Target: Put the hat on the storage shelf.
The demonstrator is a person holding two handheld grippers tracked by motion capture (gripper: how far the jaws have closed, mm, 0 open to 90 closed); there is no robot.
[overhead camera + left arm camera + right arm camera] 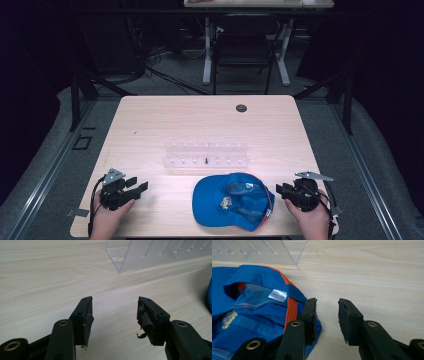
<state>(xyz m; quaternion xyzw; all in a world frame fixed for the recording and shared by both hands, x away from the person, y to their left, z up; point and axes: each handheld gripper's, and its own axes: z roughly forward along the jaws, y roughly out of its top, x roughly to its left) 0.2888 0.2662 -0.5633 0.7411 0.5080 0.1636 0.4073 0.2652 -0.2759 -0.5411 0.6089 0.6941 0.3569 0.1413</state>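
Note:
A blue cap (232, 200) lies upside down near the table's front edge, its mesh lining, orange trim and white label (277, 295) facing up. A clear acrylic rack (206, 154) stands behind it at mid-table. My left gripper (136, 186) rests at the front left, open, nothing between its jaws (115, 312). My right gripper (281, 190) sits at the cap's right edge, open (327, 312); its left jaw lies over the cap's rim without pinching it.
The wooden table (150, 125) has a dark round grommet (241, 108) near its far edge. A chair (245, 45) and another desk stand beyond the table. A corner of the rack (160, 253) is ahead of my left gripper.

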